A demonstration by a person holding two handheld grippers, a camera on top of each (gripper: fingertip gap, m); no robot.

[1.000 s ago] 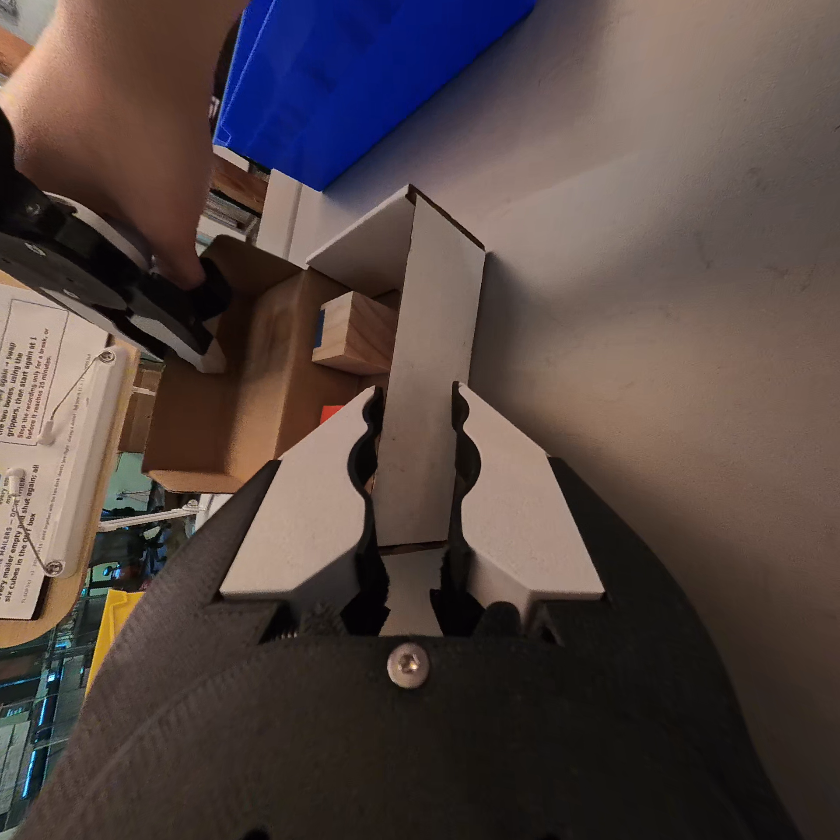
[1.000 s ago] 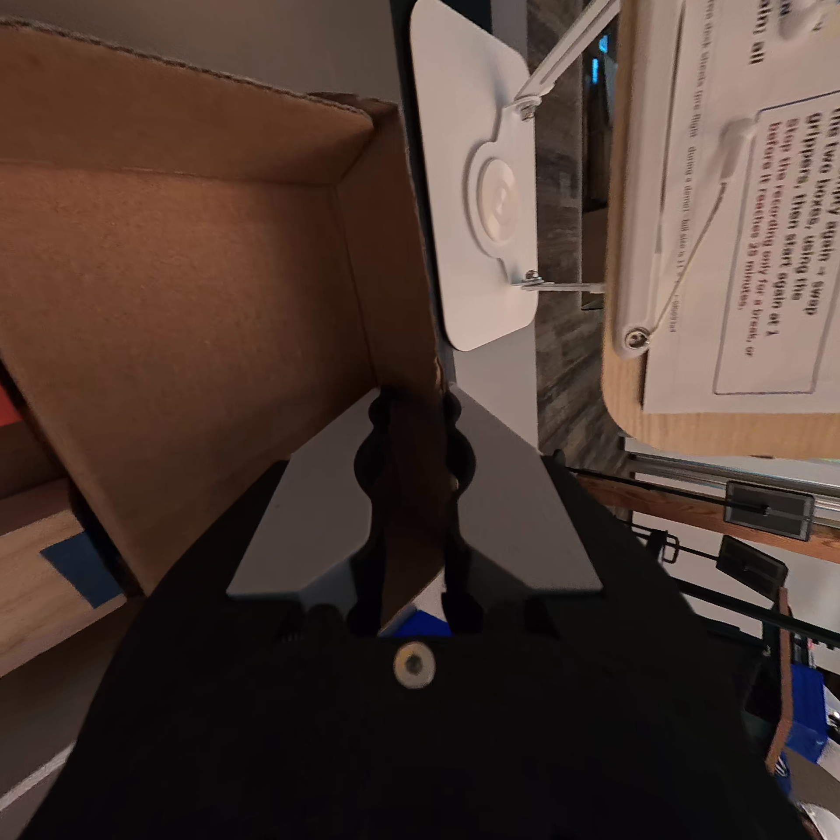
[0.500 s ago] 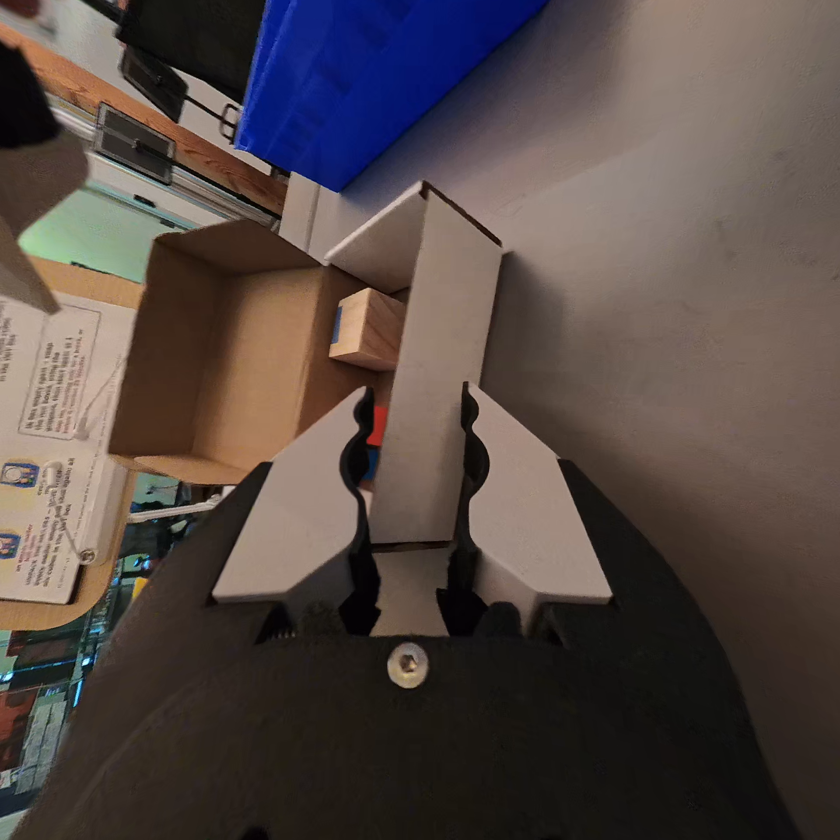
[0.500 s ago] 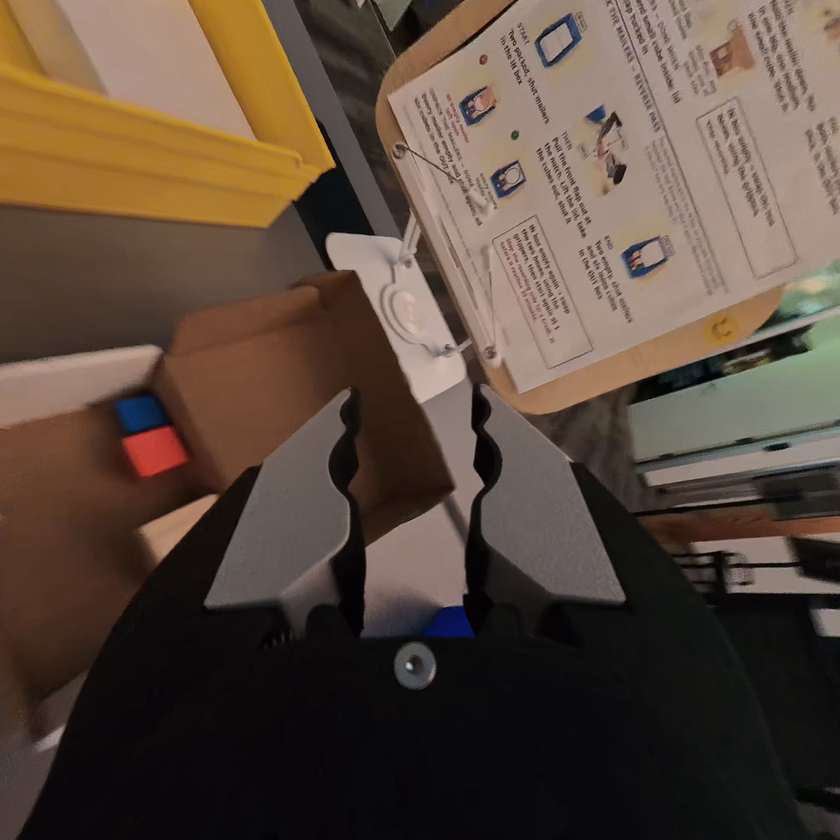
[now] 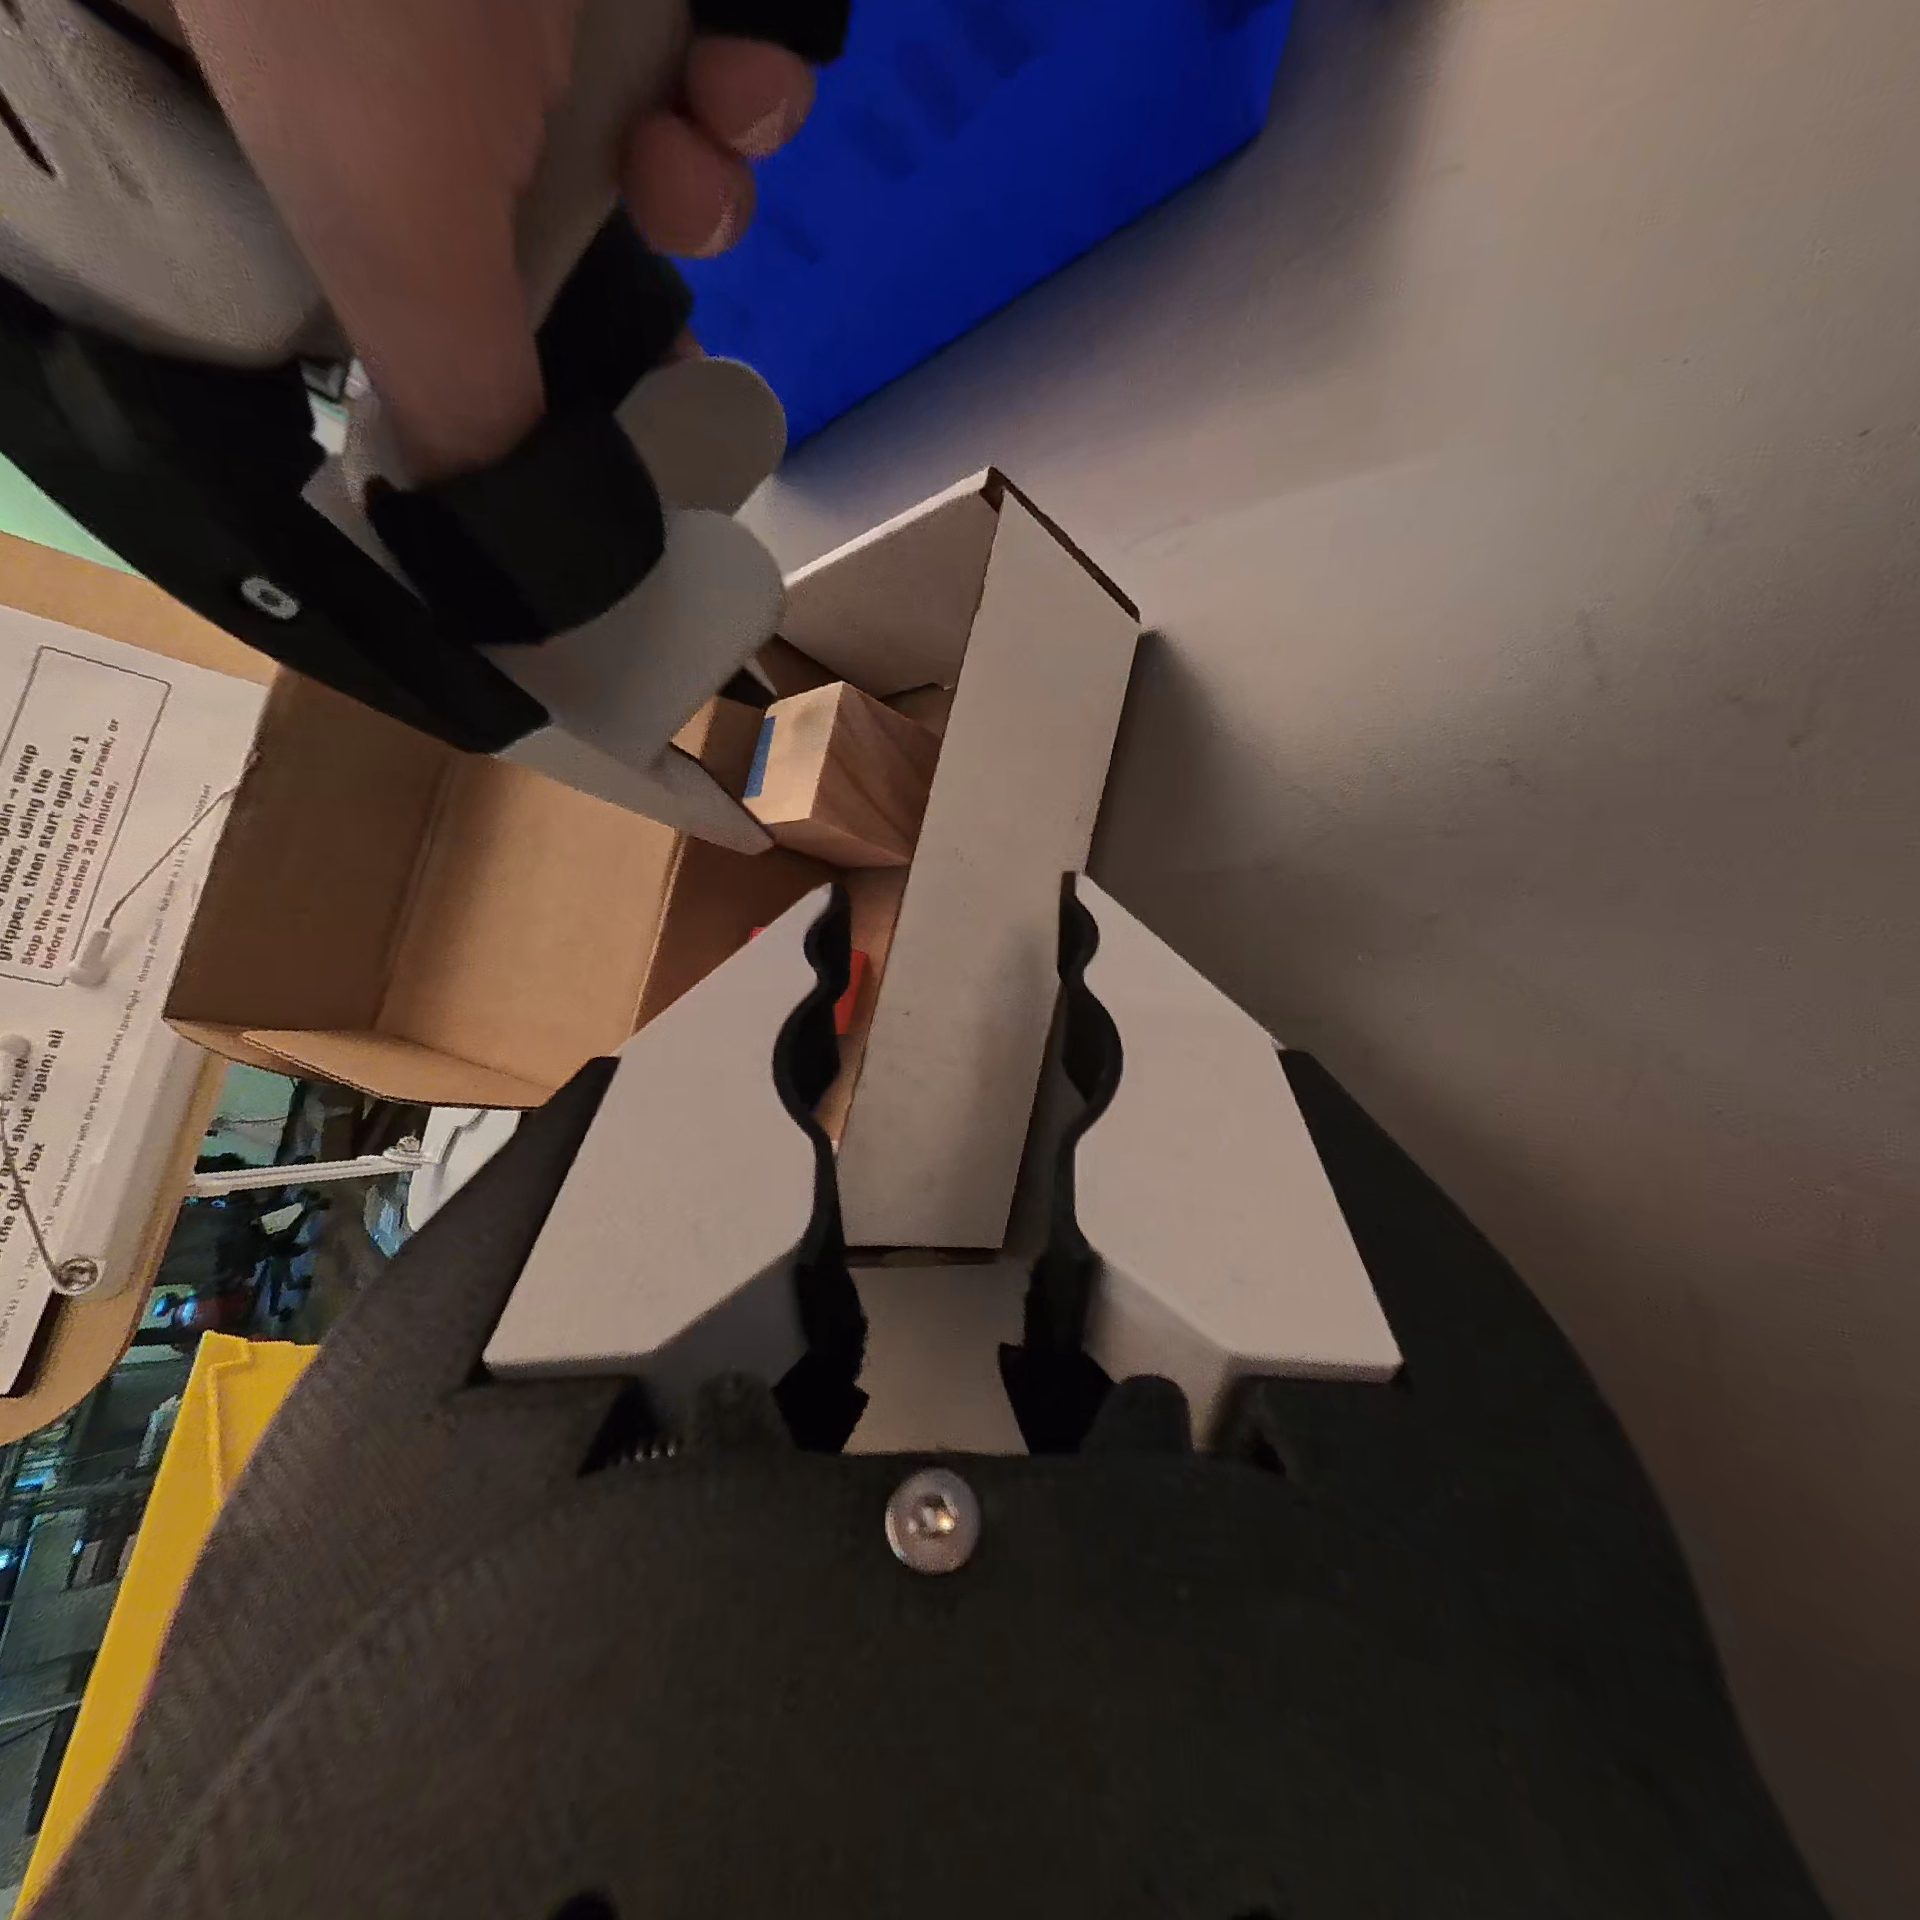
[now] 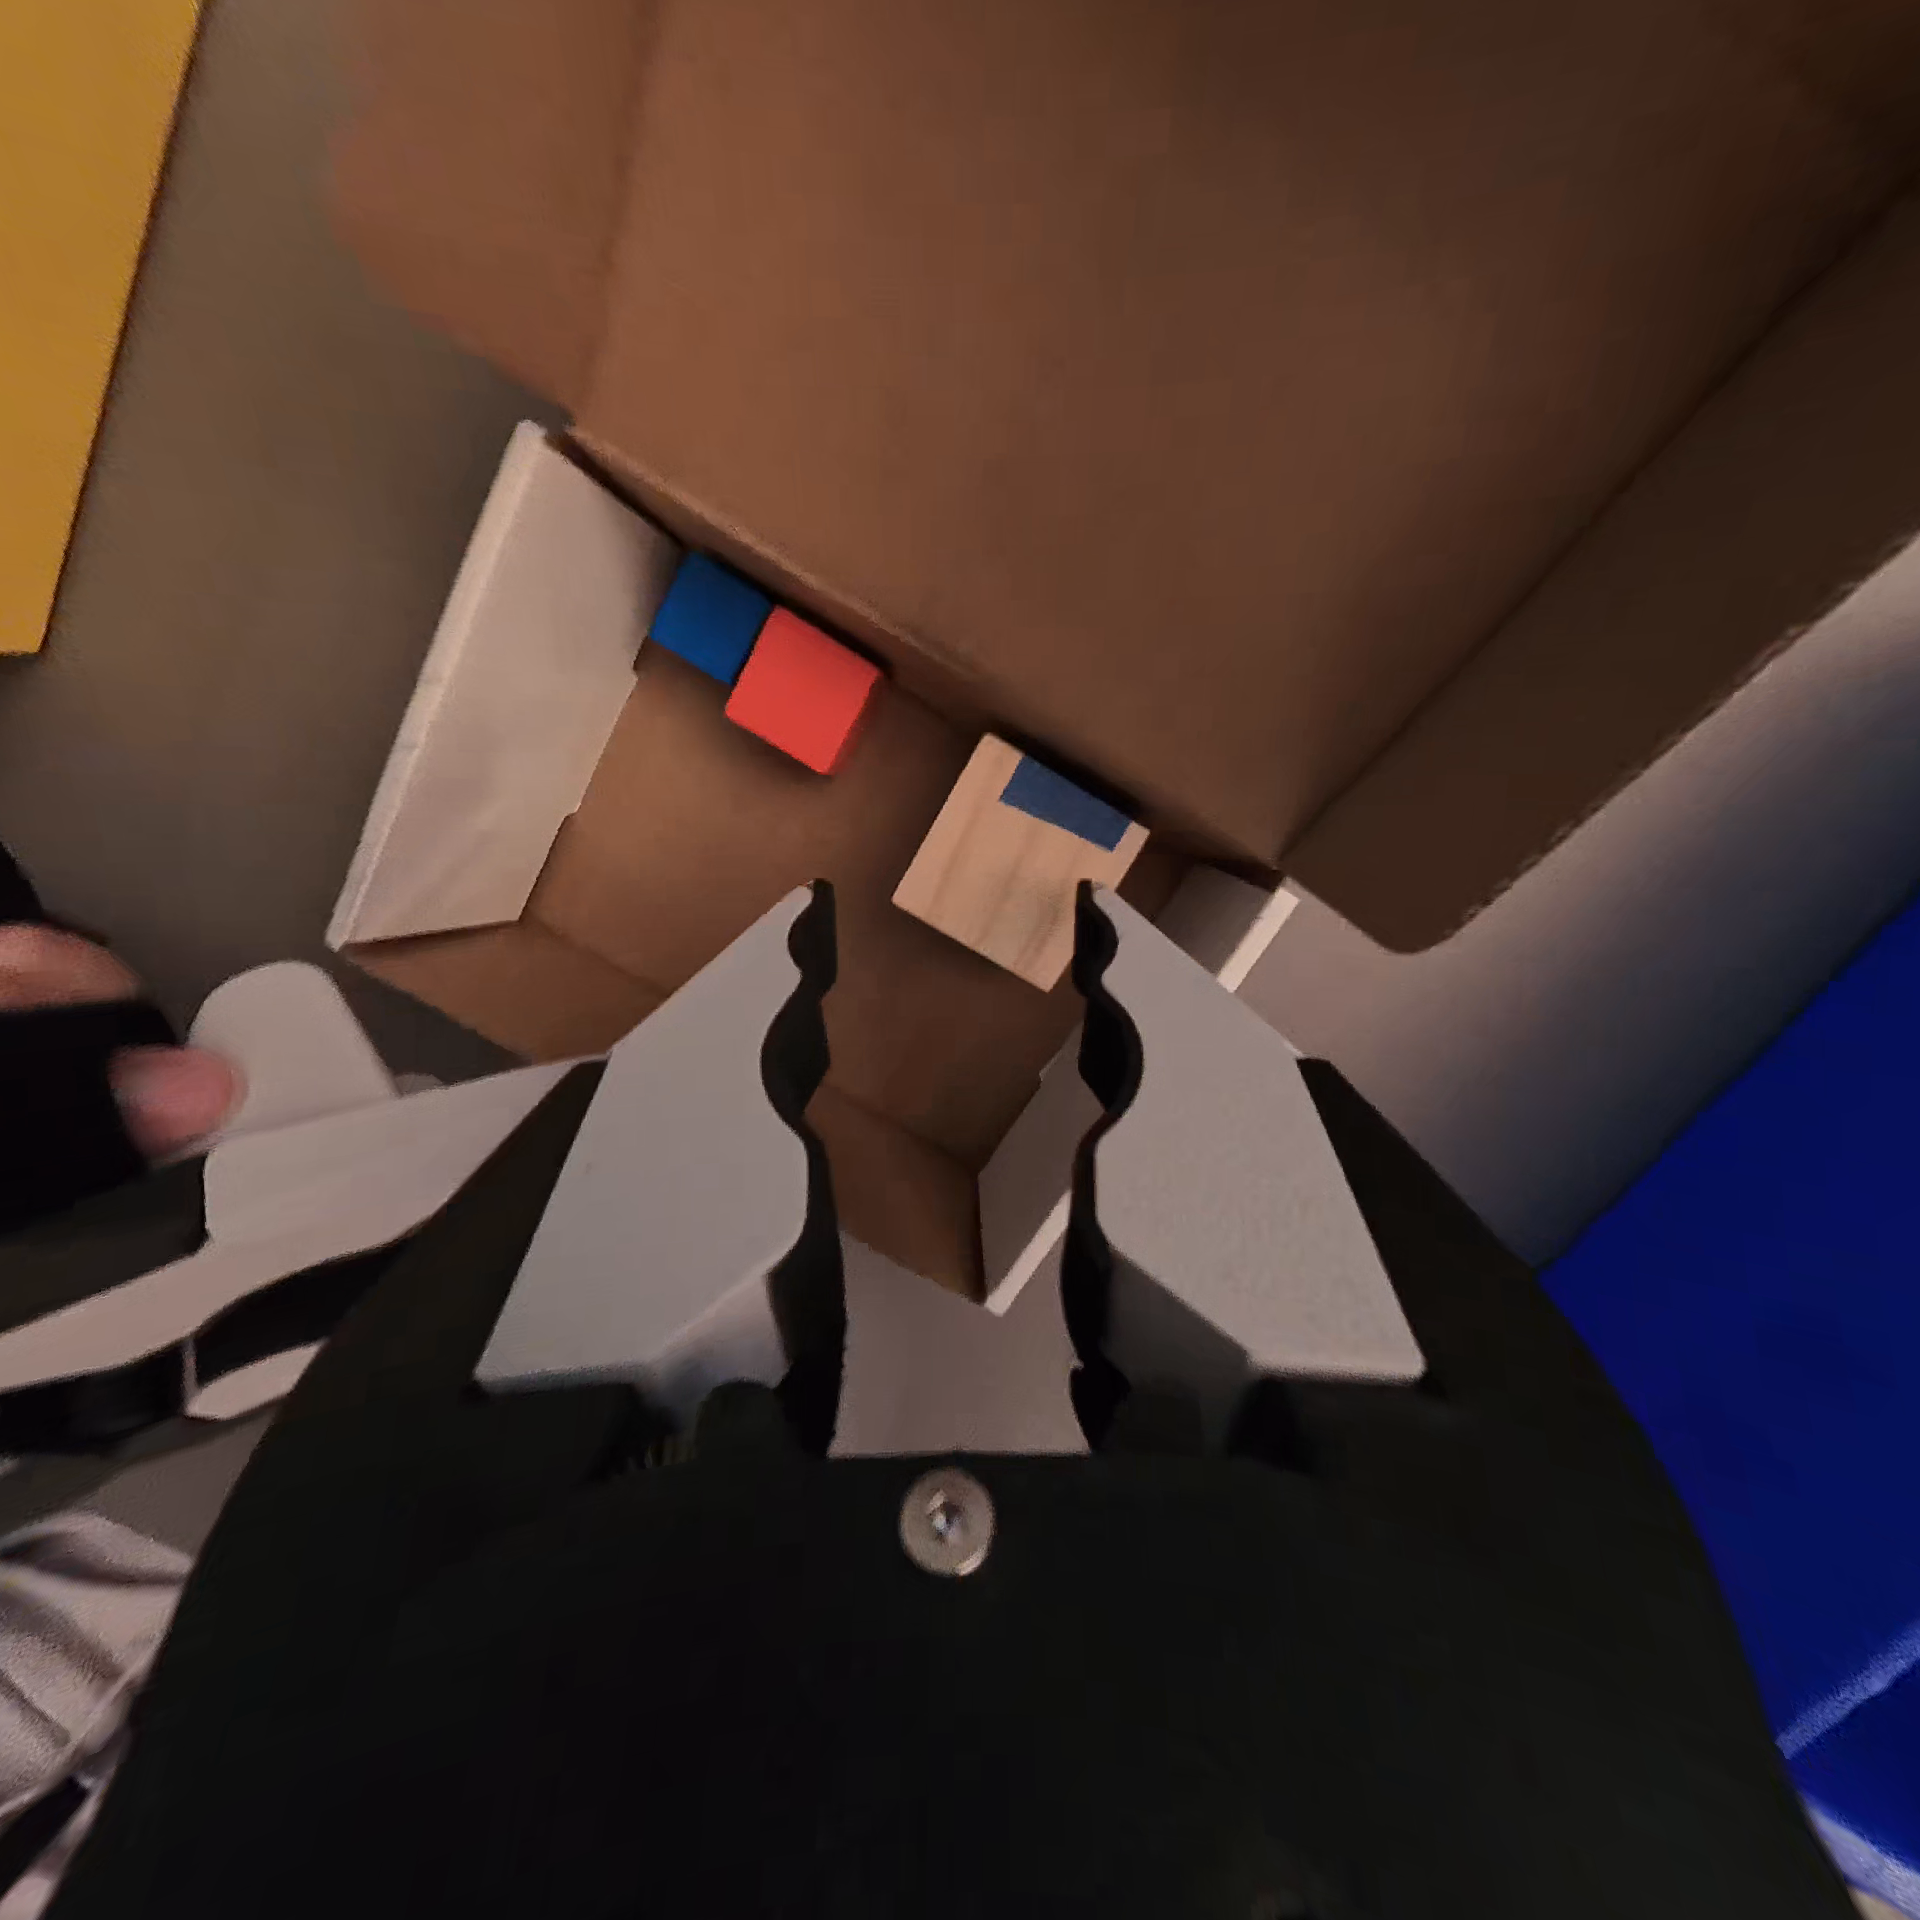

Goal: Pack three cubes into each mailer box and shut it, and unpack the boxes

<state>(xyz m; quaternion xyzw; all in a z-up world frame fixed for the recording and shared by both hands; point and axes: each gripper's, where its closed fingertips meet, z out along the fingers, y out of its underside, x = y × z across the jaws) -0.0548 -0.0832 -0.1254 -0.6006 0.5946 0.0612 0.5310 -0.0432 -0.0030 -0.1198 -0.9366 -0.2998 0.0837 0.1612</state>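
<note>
Red cube [image 5: 854,992] mostly hidden behind left gripper [image 5: 948,904], box wall [image 5: 982,935]

Printed instruction sheet [image 5: 62,914] on a clipboard [image 5: 135,1226]

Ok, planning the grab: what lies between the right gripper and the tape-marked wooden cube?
Only bare mailer box floor, in the right wrist view; the open right gripper's tips sit almost at the wooden cube.
</note>
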